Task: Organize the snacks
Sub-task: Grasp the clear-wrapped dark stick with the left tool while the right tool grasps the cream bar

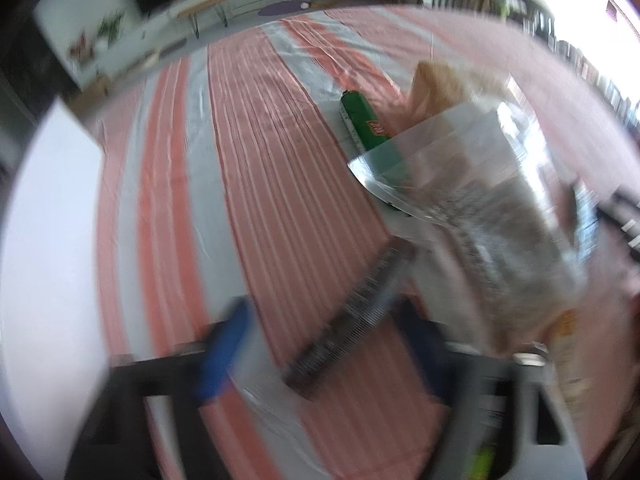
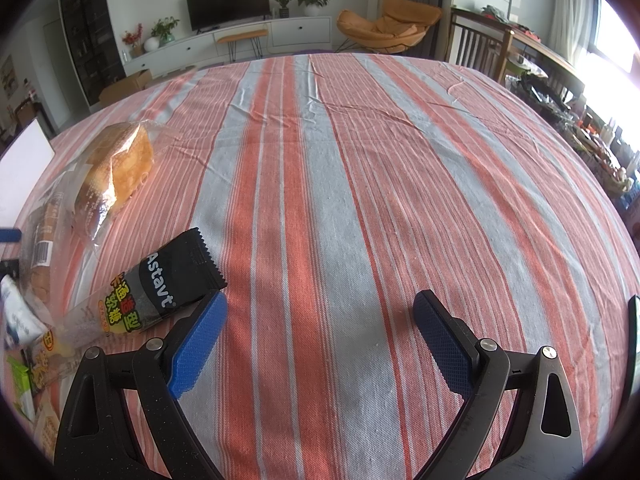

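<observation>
The left wrist view is blurred by motion. My left gripper (image 1: 320, 344) has its jaws apart, with a clear-wrapped bread pack (image 1: 492, 216) against the right finger; whether it grips it I cannot tell. A green snack tube (image 1: 362, 120) and a wrapped bun (image 1: 444, 88) lie beyond. My right gripper (image 2: 320, 340) is open and empty over the striped tablecloth (image 2: 360, 200). A black Astavt candy pack (image 2: 160, 280) lies beside its left fingertip (image 2: 200, 340). A wrapped bun (image 2: 116, 172) lies further left.
More snack packs (image 2: 28, 360) pile at the left edge of the right wrist view. A white board (image 2: 24, 156) stands at the table's left edge. A TV, cabinet and orange chair (image 2: 384, 28) lie beyond the table's far edge.
</observation>
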Demonstrator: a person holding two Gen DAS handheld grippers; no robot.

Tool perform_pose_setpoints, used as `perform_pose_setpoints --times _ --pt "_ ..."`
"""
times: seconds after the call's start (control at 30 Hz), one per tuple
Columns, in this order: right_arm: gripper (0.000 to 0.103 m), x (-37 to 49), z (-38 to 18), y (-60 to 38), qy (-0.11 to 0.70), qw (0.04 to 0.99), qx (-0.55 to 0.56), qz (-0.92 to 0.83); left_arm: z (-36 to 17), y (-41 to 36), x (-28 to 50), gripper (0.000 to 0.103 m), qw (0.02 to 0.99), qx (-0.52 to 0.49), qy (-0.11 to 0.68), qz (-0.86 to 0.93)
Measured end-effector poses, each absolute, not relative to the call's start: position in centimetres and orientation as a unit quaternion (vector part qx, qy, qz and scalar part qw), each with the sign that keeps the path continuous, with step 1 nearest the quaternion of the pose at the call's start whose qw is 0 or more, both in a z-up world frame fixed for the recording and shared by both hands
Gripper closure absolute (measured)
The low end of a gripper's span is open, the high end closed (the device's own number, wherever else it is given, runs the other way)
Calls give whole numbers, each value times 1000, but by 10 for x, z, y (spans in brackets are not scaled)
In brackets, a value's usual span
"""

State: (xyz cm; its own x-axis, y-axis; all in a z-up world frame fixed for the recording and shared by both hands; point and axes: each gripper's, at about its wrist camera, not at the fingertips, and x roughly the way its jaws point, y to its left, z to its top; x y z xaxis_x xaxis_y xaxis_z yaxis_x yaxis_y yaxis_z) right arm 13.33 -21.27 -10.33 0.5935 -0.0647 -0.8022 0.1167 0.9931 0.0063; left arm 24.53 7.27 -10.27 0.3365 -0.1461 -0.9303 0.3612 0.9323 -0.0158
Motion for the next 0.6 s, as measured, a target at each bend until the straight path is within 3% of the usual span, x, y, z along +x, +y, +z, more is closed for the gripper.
perform_pose_setpoints --times 0.03,0.1,0.3,0.37,0.5,0.57,0.6 --pt "7 133 -103 -213 448 892 29 -51 -100 78 239 74 817 84 552 -144" --pt "7 133 -103 -213 448 892 29 -51 -99 87 225 82 819 67 554 -131" --pt "7 133 -103 -213 448 892 28 -51 -101 113 161 81 824 19 556 -109" --pt "7 133 -103 -213 448 892 29 -51 -101 116 154 77 828 21 550 -105" --pt "7 133 -103 -213 450 892 26 -45 -102 112 150 36 833 46 542 -100" --pt "9 132 -100 -213 472 881 19 -25 -103 107 149 35 841 68 528 -95" --pt "10 124 -95 -213 480 877 30 -17 -103 110 148 39 842 67 526 -97"
